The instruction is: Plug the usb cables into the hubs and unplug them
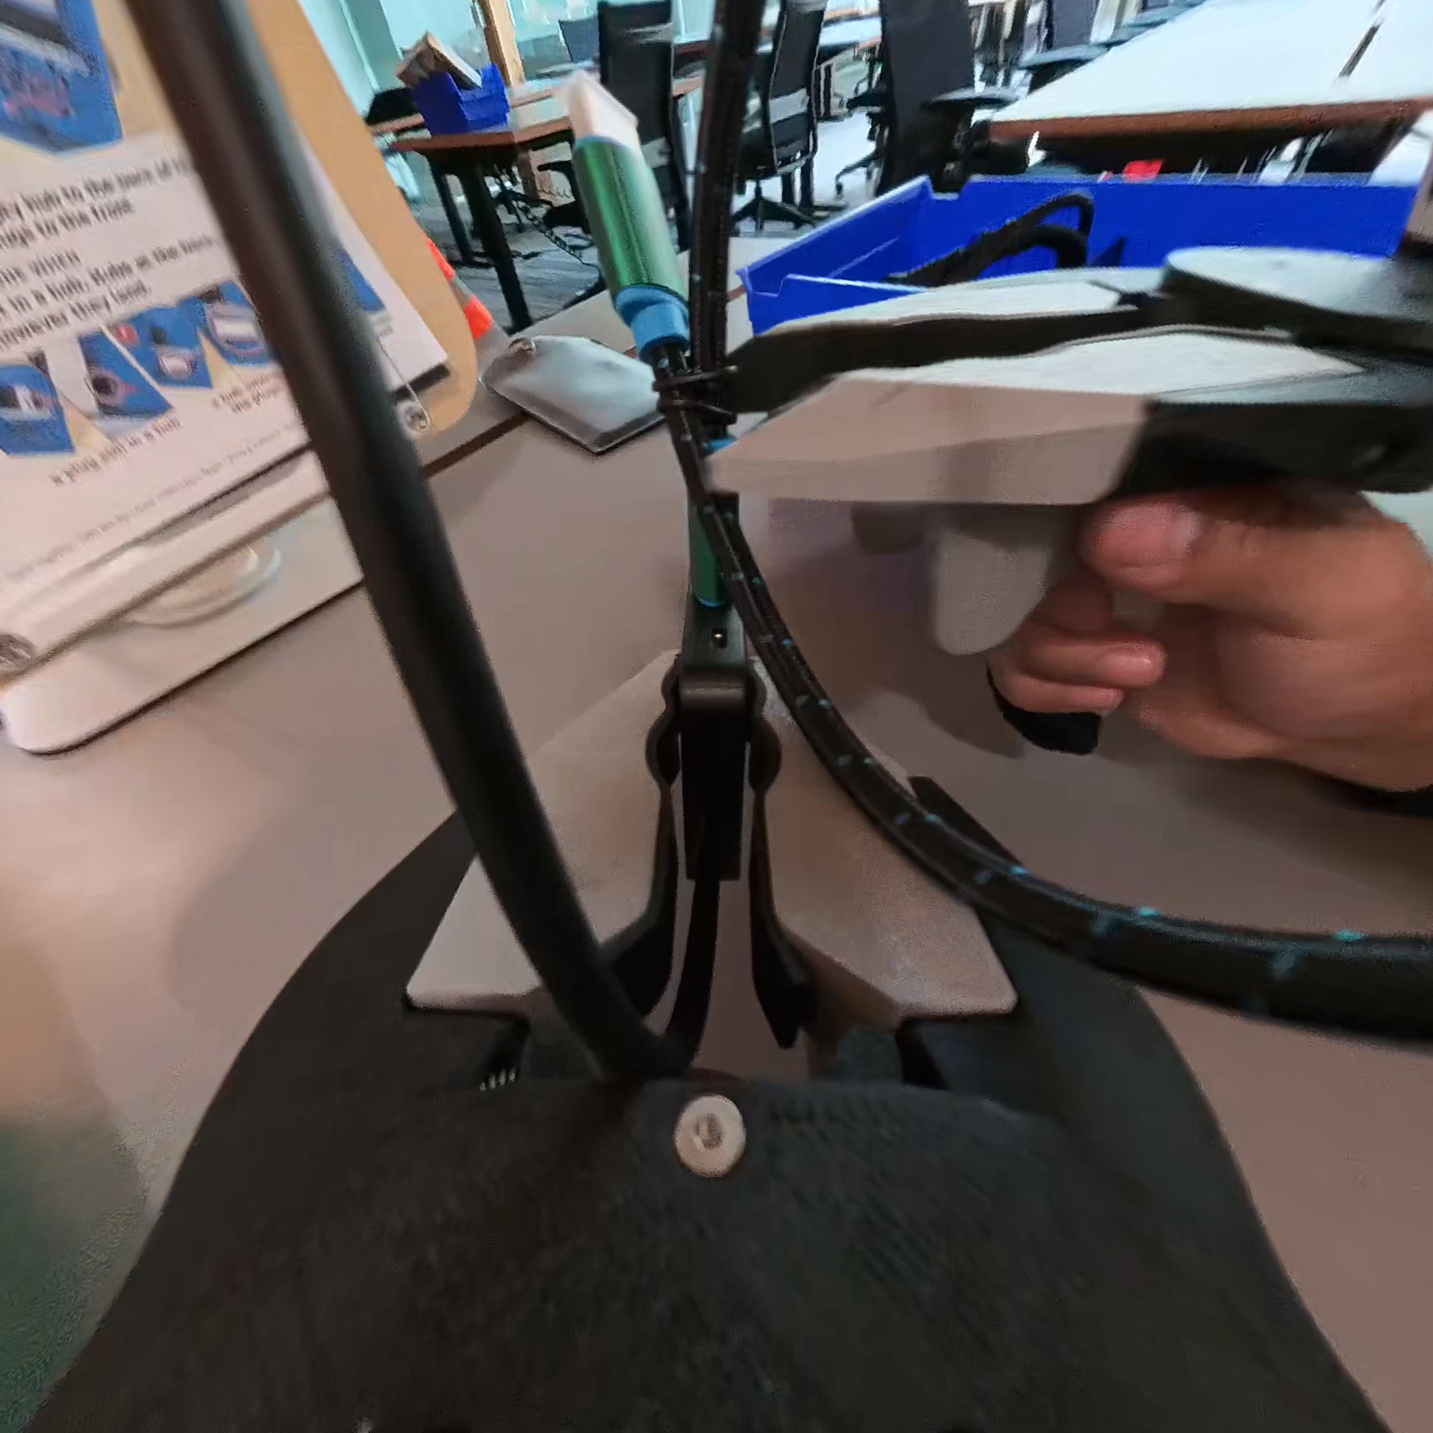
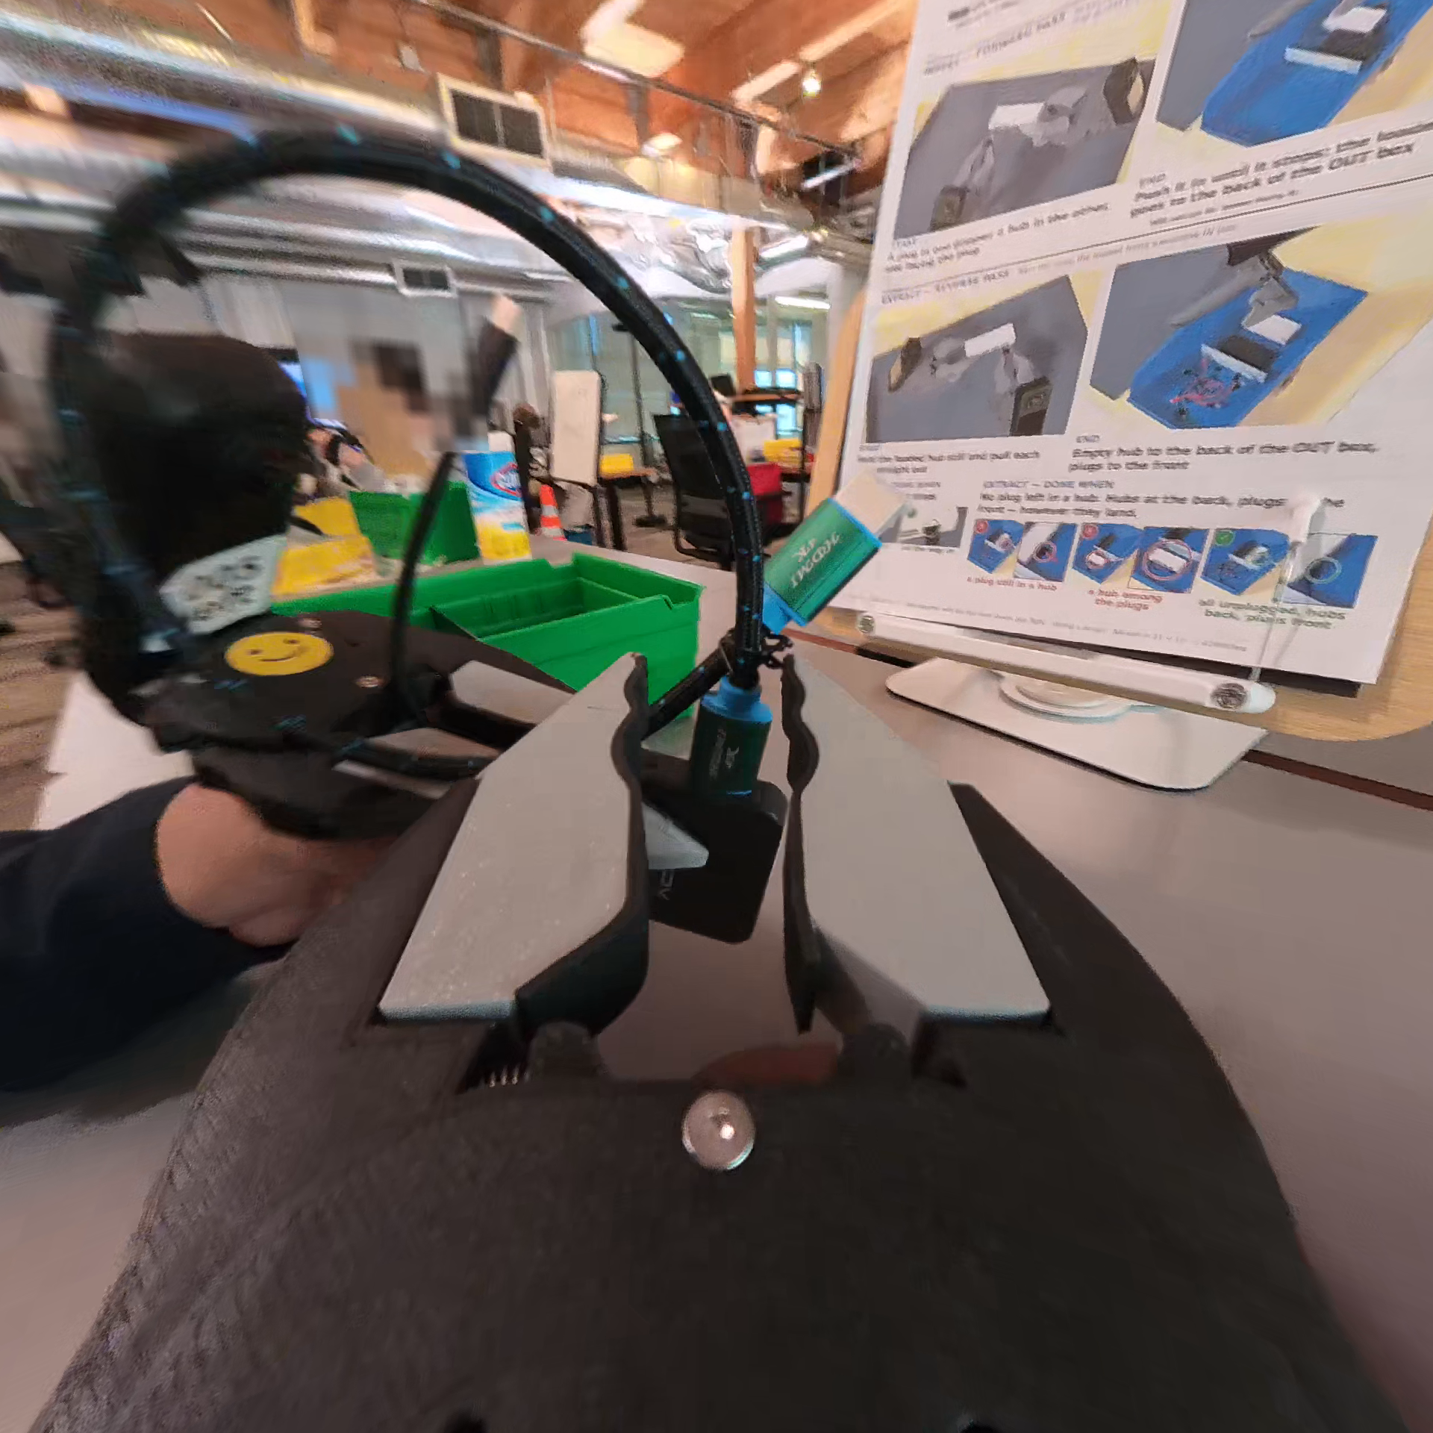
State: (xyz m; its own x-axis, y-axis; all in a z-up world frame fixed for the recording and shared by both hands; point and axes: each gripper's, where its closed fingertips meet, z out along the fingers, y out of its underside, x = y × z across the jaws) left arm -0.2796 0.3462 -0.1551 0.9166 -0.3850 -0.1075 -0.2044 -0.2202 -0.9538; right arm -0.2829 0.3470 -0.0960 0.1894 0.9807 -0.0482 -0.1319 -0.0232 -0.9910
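My left gripper (image 1: pixel 709 721) is shut on a thin black hub (image 1: pixel 709 783), held edge-on above the grey table (image 1: pixel 543 589). A green plug (image 1: pixel 707 570) sits in the hub's far end. Its black braided cable (image 1: pixel 853 783) loops round to a second, free green plug (image 1: pixel 628 225). My right gripper (image 2: pixel 713 675) is open, with one finger on each side of the seated green plug (image 2: pixel 733 744) and a gap on the left side. It reaches in from the right in the left wrist view (image 1: pixel 729 411). The hub (image 2: pixel 721 868) lies below the plug.
A printed instruction board on a white stand (image 2: pixel 1124 349) stands close beyond the plugs, also at the left (image 1: pixel 155 349). A blue bin (image 1: pixel 853 264) is behind the right gripper, a green bin (image 2: pixel 574 612) at the back. A smooth black cable (image 1: pixel 349 465) crosses the left view. There is about 6 centimeters between the tips of the two grippers.
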